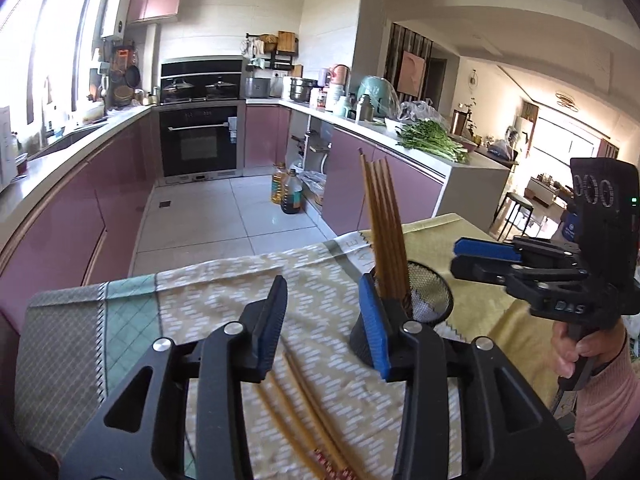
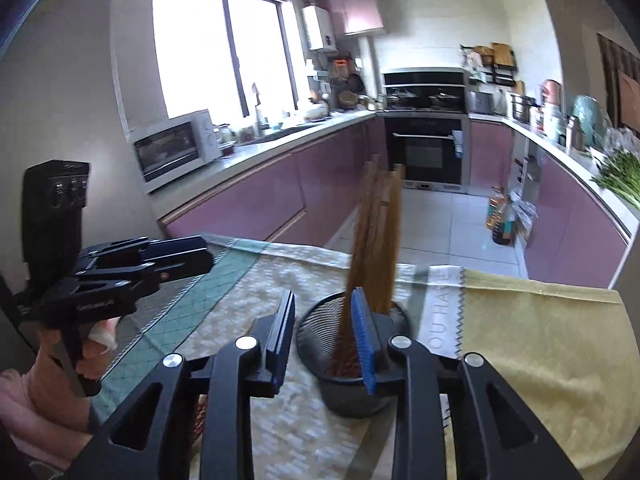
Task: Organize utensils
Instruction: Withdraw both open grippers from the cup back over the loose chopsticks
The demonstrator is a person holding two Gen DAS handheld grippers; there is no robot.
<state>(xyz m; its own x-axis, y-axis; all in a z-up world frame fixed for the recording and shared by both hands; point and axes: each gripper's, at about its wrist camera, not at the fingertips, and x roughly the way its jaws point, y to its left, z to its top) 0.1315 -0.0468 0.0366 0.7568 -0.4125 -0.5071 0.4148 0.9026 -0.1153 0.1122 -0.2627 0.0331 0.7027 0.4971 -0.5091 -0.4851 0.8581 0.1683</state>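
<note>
Both my tools part-open, empty: left tool [image 1: 324, 324], right tool [image 2: 324, 336]. Brown wooden chopsticks [image 1: 382, 224] stand in black mesh cup [image 1: 430, 292]. Next: grab loose tan chopsticks [image 1: 296, 404] on patterned cloth-covered surface [image 1: 200, 292], six o'clock of cup.

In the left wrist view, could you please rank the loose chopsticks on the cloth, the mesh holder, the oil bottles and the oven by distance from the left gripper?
From the left gripper:
1. Loose chopsticks, on the cloth under the jaws.
2. Mesh holder, just right.
3. Oil bottles, on the floor.
4. Oven, far end.
</note>
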